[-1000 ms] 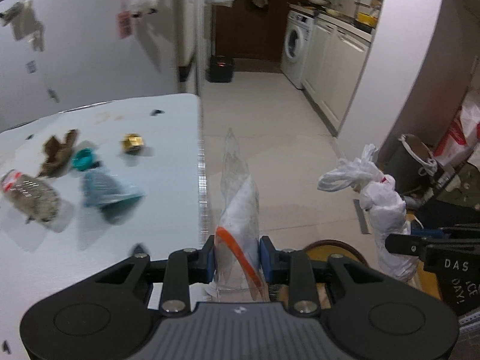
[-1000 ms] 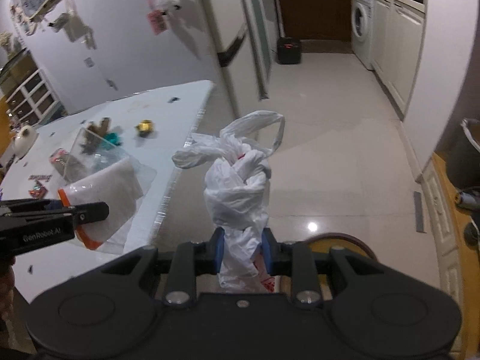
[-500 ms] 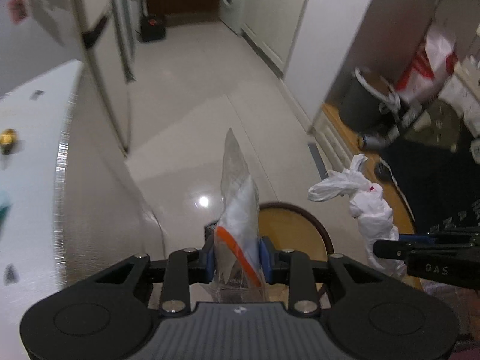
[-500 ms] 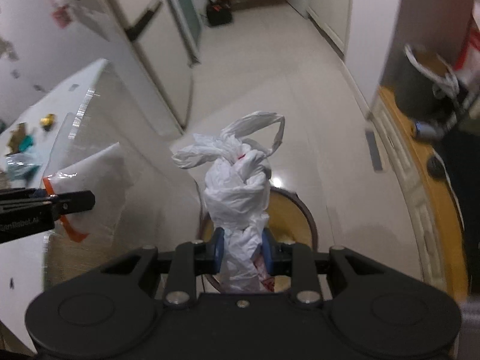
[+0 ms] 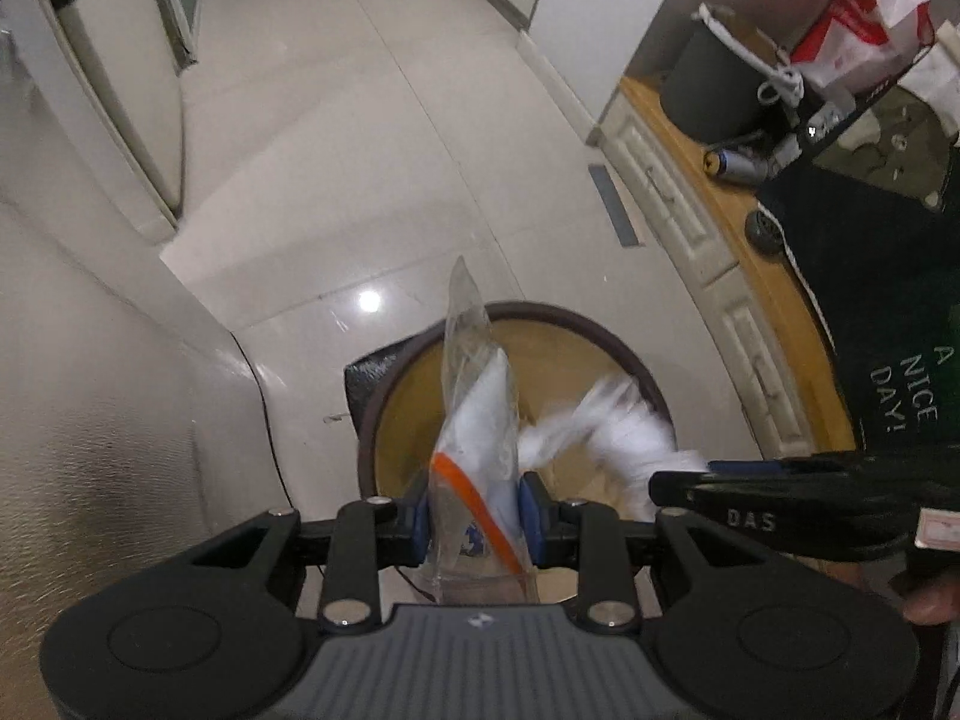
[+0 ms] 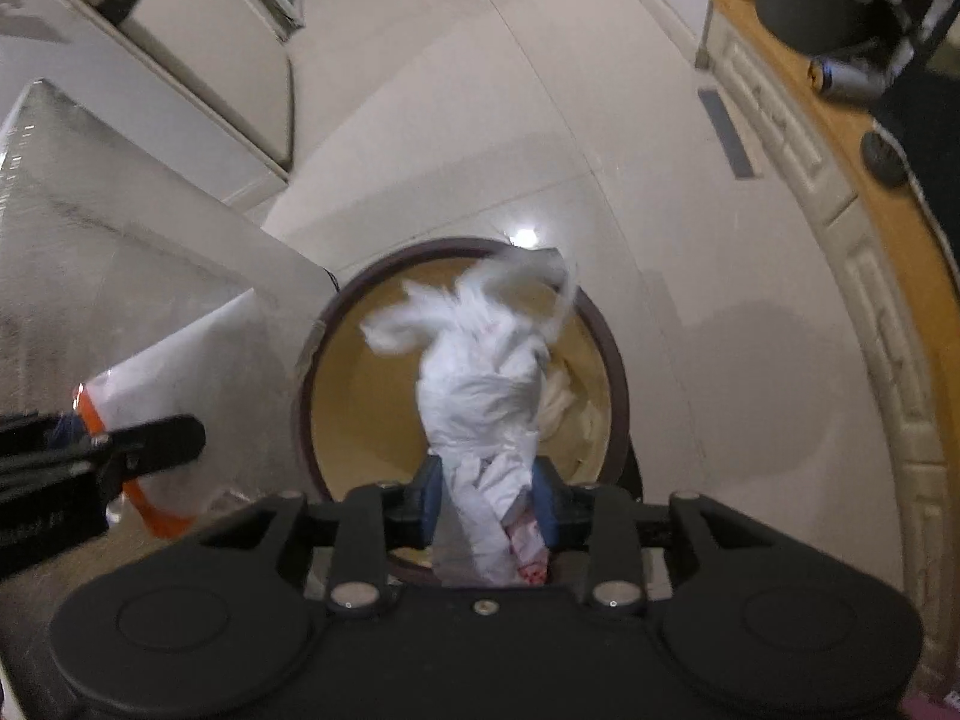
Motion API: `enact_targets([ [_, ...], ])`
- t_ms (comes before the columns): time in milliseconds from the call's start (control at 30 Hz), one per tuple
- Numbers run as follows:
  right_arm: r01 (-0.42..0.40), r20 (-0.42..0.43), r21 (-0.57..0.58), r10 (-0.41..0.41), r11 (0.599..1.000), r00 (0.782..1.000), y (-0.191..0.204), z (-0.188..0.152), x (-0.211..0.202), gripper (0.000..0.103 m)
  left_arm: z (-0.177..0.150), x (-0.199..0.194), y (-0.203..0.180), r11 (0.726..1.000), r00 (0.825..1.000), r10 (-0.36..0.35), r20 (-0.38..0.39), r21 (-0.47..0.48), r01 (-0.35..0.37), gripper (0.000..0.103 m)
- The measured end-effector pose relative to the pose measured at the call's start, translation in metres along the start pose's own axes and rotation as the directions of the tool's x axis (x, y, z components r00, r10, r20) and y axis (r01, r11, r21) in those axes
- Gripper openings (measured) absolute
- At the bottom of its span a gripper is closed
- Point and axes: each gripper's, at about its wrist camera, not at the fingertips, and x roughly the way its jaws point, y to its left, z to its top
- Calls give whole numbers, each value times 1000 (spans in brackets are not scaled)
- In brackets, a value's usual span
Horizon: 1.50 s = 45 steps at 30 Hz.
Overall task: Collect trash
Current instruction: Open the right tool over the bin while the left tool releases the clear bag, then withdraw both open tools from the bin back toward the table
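Both over the bin (image 6: 612,372): left gripper (image 5: 474,516) clamped on clear bag (image 5: 474,420), right gripper (image 6: 489,495) on knotted white bag (image 6: 480,384); best centred w/ the rim, then let go.

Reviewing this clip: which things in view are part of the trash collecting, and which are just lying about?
In the job:
- clear packet, clamped in left gripper
- knotted white bag, clamped in right gripper
- round bin below both

Lying about:
- dark bucket
- red-and-white bag
- black mat
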Motion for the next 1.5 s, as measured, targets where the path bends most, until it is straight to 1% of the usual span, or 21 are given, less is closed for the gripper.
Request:
enact_targets([
  [67,21,-19,14,-21,1000,1000,-3,1,14,46,1,11,0,1000,1000,-3,-13,10,3,30],
  [133,26,-27,26,-26,999,999,-6,0,21,50,2,22,0,1000,1000,-5,-25,15,5,30],
  [233,27,-37,34,-25,999,999,-12,-1,27,52,4,35,-2,999,999,-18,-33,26,18,30],
  [333,21,-43,52,-19,998,999,-19,-6,30,52,11,46,-8,998,999,-42,-17,47,43,32],
  [400,18,-45,61,-15,998,999,-25,-7,32,52,15,53,-11,997,998,-58,-5,59,58,40],
  [467,19,-45,68,-16,998,999,-29,-8,34,52,19,63,-14,996,998,-59,-23,68,60,51],
  [567,21,-47,76,-17,997,999,-32,-10,35,52,15,70,-16,995,998,-31,-56,90,36,56],
  [800,15,-48,79,-11,997,999,-37,-12,35,52,0,74,-9,995,995,2,-104,95,8,62],
  [933,6,-37,77,-3,997,999,-40,-12,33,52,-7,73,-2,996,993,26,-111,90,-16,70],
  [1033,-2,-25,73,3,997,1000,-40,-14,30,52,-9,69,3,997,993,39,-108,74,-31,80],
  [1100,-9,-18,69,10,998,1000,-40,-15,27,52,-11,65,7,997,994,47,-101,61,-41,84],
  [1133,-12,-15,64,13,998,1000,-39,-15,25,54,-12,63,9,998,994,49,-99,54,-44,87],
  [1167,-14,-11,60,14,998,1000,-39,-15,23,58,-13,61,10,998,994,52,-97,47,-48,90],
  [1267,-23,8,47,22,999,1000,-38,-15,17,66,-17,54,14,998,994,62,-90,29,-59,95],
  [1400,-17,24,20,17,1000,1000,-35,-15,8,72,-24,43,18,998,995,67,-79,7,-67,100],
  [1500,-17,37,5,17,1000,999,-34,-16,2,80,-29,36,19,998,995,66,-76,0,-66,103],
])
